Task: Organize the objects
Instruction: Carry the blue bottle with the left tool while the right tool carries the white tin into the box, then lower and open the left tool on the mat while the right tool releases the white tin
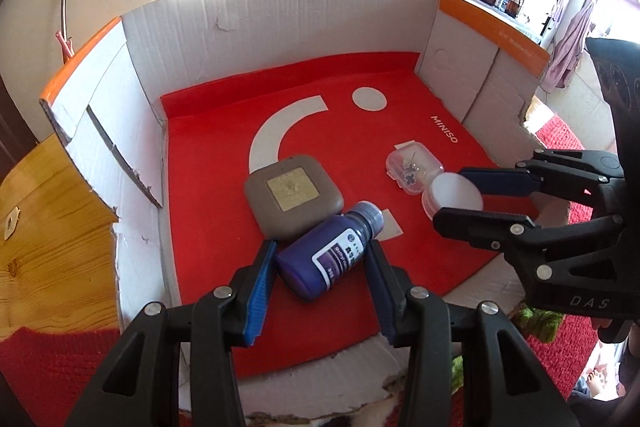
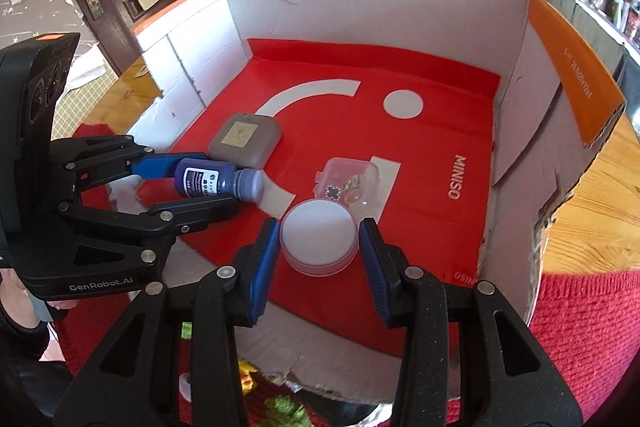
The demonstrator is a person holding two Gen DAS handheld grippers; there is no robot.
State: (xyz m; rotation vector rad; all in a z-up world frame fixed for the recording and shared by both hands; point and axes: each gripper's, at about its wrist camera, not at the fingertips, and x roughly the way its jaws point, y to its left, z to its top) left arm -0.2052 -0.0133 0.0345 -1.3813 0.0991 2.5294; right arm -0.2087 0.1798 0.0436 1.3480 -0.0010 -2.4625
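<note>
Four items lie on the red liner point(image 1: 208, 187) of the cardboard box point(image 1: 280, 15), and we record two of them as sitting between jaws. In the left wrist view the left gripper point(image 1: 320, 263) occupies the lower centre of the frame, its jaws partly open around the purple bottle point(image 1: 320, 255); the pads appear to touch or nearly touch the bottle's flanks, but we cannot confirm a firm hold. The bottle lies on its side, its long axis running from lower left to upper right of that frame, cap end away from the jaws and resting against the grey square case point(image 1: 294, 197). In the right wrist view the right gripper point(image 2: 320, 239) sits at lower centre, jaws set narrowly either side of the white-lidded round jar point(image 2: 319, 241); the pads appear to meet its rim, though a thin gap may remain on the right side, so we cannot tell whether it is gripped. The jar stands upright, just in front of the clear plastic case point(image 2: 350, 183), which touches or nearly touches it. We judge each gripper already aligned with its own item: the left on the bottle's body across its long axis, the right on the jar. The coming move likely calls for closing and lifting, with the bottle's lean on the grey case the chief risk.
</note>
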